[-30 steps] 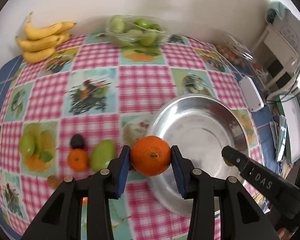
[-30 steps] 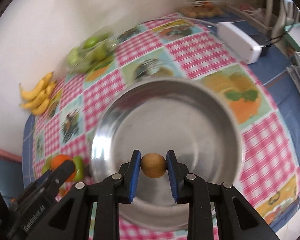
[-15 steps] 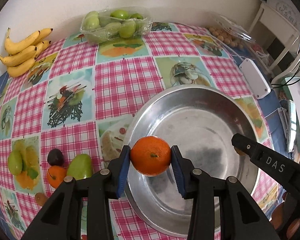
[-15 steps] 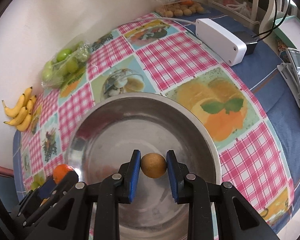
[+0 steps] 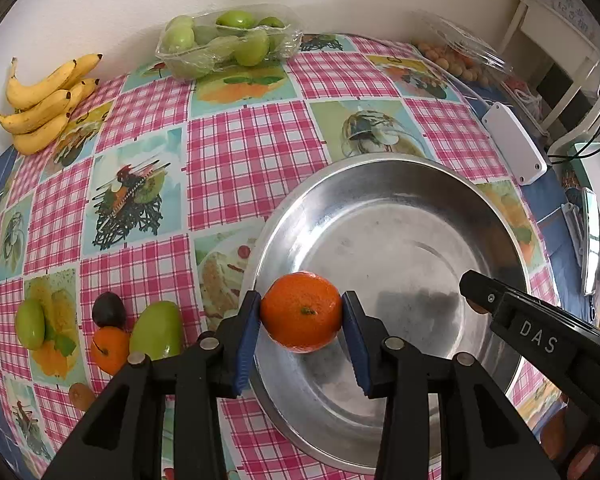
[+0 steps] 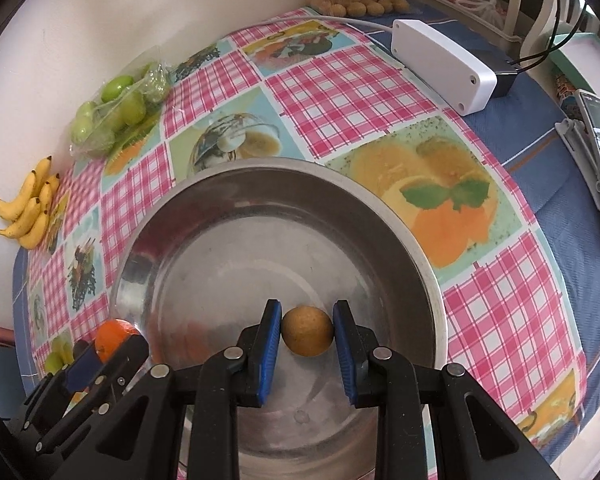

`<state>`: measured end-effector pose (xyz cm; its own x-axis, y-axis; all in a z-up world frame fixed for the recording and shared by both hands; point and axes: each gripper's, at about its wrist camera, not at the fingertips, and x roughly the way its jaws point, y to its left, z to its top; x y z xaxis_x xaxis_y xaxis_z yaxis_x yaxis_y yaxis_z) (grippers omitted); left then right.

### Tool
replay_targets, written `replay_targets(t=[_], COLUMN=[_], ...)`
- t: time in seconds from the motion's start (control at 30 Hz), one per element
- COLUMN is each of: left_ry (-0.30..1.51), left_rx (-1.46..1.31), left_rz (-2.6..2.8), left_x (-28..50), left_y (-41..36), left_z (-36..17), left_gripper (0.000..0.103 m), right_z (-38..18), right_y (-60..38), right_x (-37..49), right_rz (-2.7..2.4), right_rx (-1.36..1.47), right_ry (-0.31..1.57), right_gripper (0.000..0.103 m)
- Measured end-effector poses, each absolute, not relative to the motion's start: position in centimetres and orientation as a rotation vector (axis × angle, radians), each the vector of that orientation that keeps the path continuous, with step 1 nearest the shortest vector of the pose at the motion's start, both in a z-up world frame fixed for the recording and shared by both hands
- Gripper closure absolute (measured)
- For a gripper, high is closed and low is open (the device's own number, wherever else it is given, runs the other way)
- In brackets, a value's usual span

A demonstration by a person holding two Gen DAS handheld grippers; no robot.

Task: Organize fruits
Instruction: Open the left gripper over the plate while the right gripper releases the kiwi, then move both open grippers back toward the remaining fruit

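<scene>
The mandarin [image 5: 302,311] is clamped between the blue pads of the left gripper [image 5: 302,314] and hangs over the near left part of the steel bowl [image 5: 380,184], inside its rim. One second ago the same fruit was over the left rim of the bowl, so the left gripper has moved further over the bowl and a little lower; in the last half second almost nothing changes. The small brown round fruit [image 6: 308,331] is pinched between the pads of the right gripper [image 6: 308,334], over the near part of the bowl's bottom, and the bowl looks bigger and sharper than one second ago. On the checked tablecloth [image 5: 243,160] left of the bowl lie a green fruit [image 5: 156,330], a second mandarin [image 5: 109,349] and a dark plum [image 5: 108,309], in the same places as before. The bananas [image 5: 43,104] and the tray of green fruits [image 5: 227,40] stay near the wall.
</scene>
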<state>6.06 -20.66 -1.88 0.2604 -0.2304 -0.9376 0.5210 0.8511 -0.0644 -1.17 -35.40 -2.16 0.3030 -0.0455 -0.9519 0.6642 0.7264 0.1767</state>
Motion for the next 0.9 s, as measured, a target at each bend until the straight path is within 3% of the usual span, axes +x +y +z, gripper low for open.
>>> replay_targets(t=[0.17, 0.3, 0.4, 0.47, 0.53, 0.67, 0.73, 0.9], left_ry=[1.206, 1.197, 1.191, 1.189, 1.194, 1.208, 1.198, 1.155], left_rx=[0.278, 0.259, 0.244, 0.233, 0.22, 0.169, 0.152, 0.122], left_rz=[-0.522, -0.525, -0.522, -0.511, -0.486, -0.397, -0.361, -0.292], left_x=[5.9, 5.9, 5.9, 6.1, 6.3, 7.4, 7.8, 8.4], left_y=[-20.7, -20.4, -20.1, -19.7, -19.1, -17.1, -16.0, -13.6], left_z=[-1.6, -0.8, -0.1, 0.2, 0.5, 0.7, 0.8, 1.1], left_gripper=[0.06, 0.042, 0.04, 0.036, 0.025, 0.023, 0.015, 0.012], right_z=[-2.3, -1.4, -0.3, 0.5, 1.1, 1.8, 1.8, 1.4], right_y=[-35.5, -35.6, -35.5, -35.6, -35.6, -35.7, -35.6, -35.1], right_x=[-1.0, -1.2, -1.4, -1.6, -1.8, -2.0, -1.9, -1.8], right_rz=[-0.51, -0.503, -0.502, -0.503, -0.502, -0.499, -0.494, -0.458], right_rx=[0.624, 0.625, 0.61, 0.606, 0.602, 0.598, 0.595, 0.582], right_ry=[1.188, 1.172, 1.147, 1.125, 1.109, 1.091, 1.094, 1.12], right_gripper=[0.073, 0.049, 0.043, 0.035, 0.028, 0.017, 0.012, 0.001])
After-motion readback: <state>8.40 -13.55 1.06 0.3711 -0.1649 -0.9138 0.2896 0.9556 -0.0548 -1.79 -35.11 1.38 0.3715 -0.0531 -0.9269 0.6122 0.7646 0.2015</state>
